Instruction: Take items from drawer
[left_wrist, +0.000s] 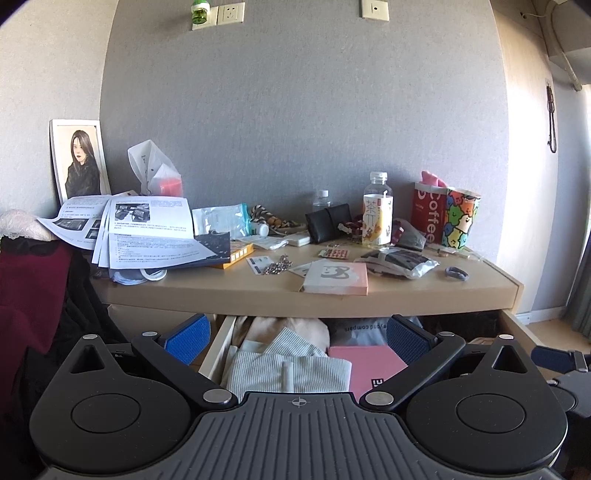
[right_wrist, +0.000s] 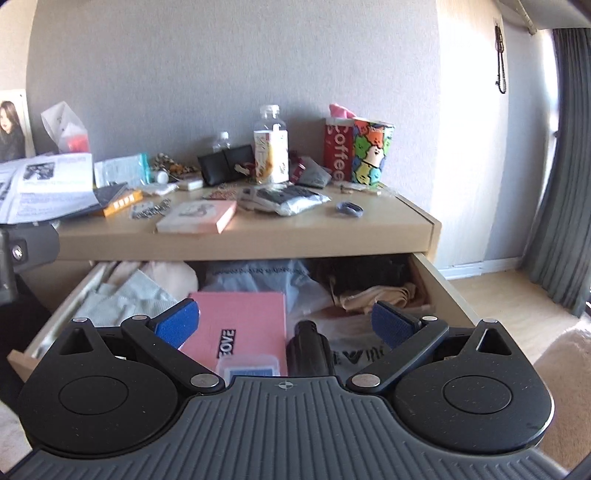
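The drawer (right_wrist: 448, 291) under the desk top stands pulled out, full of items. A pink box (right_wrist: 240, 325) lies in its middle, with a small clear card case (right_wrist: 246, 366) and a black cylinder (right_wrist: 309, 349) at its near end. Striped folded cloth (left_wrist: 284, 363) fills the left side, plastic bags (right_wrist: 258, 280) and beige fabric (right_wrist: 376, 295) the right. My right gripper (right_wrist: 284, 325) hovers open over the pink box. My left gripper (left_wrist: 299, 336) is open above the striped cloth and the pink box (left_wrist: 365, 363). Neither holds anything.
The desk top (left_wrist: 240, 291) above the drawer is crowded: papers (left_wrist: 147, 229), a pink notepad (left_wrist: 336, 277), a tea bottle (left_wrist: 377, 214), a colourful cup (left_wrist: 461, 218), a black wallet (left_wrist: 328, 221). Dark clothing (left_wrist: 33, 295) hangs at the left. A curtain (right_wrist: 565, 184) and bare floor lie right.
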